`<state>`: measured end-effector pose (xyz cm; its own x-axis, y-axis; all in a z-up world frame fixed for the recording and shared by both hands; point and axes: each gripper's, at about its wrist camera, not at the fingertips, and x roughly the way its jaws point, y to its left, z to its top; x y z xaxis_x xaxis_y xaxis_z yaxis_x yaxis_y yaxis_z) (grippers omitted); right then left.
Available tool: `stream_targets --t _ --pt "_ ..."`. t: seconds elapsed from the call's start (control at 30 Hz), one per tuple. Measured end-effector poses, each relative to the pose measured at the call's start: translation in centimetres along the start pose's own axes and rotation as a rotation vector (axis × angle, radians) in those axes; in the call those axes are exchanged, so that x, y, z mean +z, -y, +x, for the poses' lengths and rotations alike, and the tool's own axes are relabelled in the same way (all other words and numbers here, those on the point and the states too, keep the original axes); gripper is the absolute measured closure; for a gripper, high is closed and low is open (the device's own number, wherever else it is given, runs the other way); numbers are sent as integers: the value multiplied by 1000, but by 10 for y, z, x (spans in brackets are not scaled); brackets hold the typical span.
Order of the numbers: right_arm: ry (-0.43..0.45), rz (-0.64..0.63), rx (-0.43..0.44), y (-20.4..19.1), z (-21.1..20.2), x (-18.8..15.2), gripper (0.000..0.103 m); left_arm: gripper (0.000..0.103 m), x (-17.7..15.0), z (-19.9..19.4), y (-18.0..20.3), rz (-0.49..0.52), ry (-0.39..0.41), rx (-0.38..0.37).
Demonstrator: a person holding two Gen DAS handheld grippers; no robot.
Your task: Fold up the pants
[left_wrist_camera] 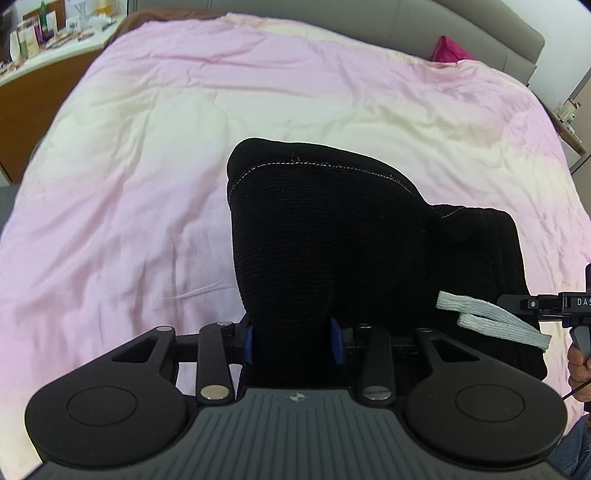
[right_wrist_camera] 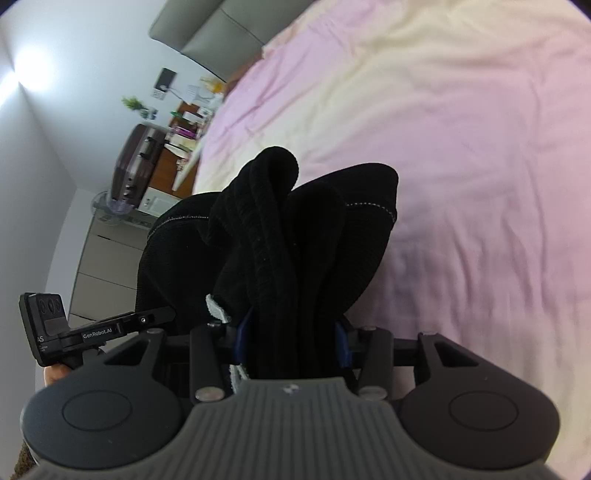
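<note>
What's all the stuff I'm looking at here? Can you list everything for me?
Pants: one pair, black, bunched and held up over the bed by both tools.
Drawstring: one, white, dangling at the pants' waist.
Bed cover: one, pink and cream, wrinkled, beneath everything.
Headboard: one, grey, at the far end.
Pillow: one, magenta, by the headboard.
Side table: one, white top, cluttered with bottles and boxes, beside the bed.
Suitcase: one, dark maroon, next to the bed.
Left tool: black, blue pads, clamped on pants.
Right tool: same, clamped on pants.
</note>
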<state>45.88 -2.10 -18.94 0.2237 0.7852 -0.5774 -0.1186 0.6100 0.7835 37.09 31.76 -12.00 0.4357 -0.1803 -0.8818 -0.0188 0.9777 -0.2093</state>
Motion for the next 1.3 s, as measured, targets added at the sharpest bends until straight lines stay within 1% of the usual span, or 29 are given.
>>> stream_targets --t 0.13,0.23,0.3,0.37,0.47,0.53,0.6,0.63,0.67,0.73,0.8,0.9,1.0,1.03,1.07,1.13,1.17,1.23,1.3 --pt "-18 36 -36 23 35 7 62 60 -1 41 -13 -16 -27 3" --pt "-16 43 -45 38 49 13 60 55 -9 55 -30 -24 -33 -19" --pt "-26 24 -72 44 58 15 57 52 -13 65 -30 5 -36 -7" --pt "-27 24 -92 49 67 14 51 49 -17 70 -31 -20 -35 -4" --pt "-23 31 -111 52 71 14 47 45 -18 62 -33 -61 -29 -14" --pt "-33 -2 -139 44 69 15 44 42 -21 49 -24 -30 2 23" --pt "-34 -58 -181 31 63 14 42 42 -30 30 -14 4 42 71" --pt "-26 -96 -204 23 58 12 40 42 -36 19 -8 26 60 79" --pt "-11 -134 -222 14 52 10 41 42 -44 9 -6 43 74 83" --pt "45 -233 -281 -4 35 0 40 43 -54 -9 2 61 88 69" --pt "99 -349 -325 -22 19 -16 43 43 -65 -23 -2 79 102 63" --pt "152 -484 -345 -40 -3 -50 50 43 -86 -32 3 115 113 80" --pt "193 -560 -375 -50 -8 -79 55 44 -112 -29 3 151 78 108" --pt "194 -590 -393 -51 -8 -90 58 46 -120 -22 2 155 59 117" --pt "185 -615 -415 -50 -4 -98 59 48 -128 -16 0 158 34 129" --pt "153 -639 -477 -40 6 -112 58 48 -143 -3 -7 140 5 162" --pt "149 -639 -487 -34 10 -115 57 48 -148 2 -13 108 6 151" --pt "130 -604 -486 -20 21 -115 56 48 -153 6 -20 51 18 138" --pt "118 -543 -471 -6 26 -113 56 48 -153 9 -23 13 0 129"
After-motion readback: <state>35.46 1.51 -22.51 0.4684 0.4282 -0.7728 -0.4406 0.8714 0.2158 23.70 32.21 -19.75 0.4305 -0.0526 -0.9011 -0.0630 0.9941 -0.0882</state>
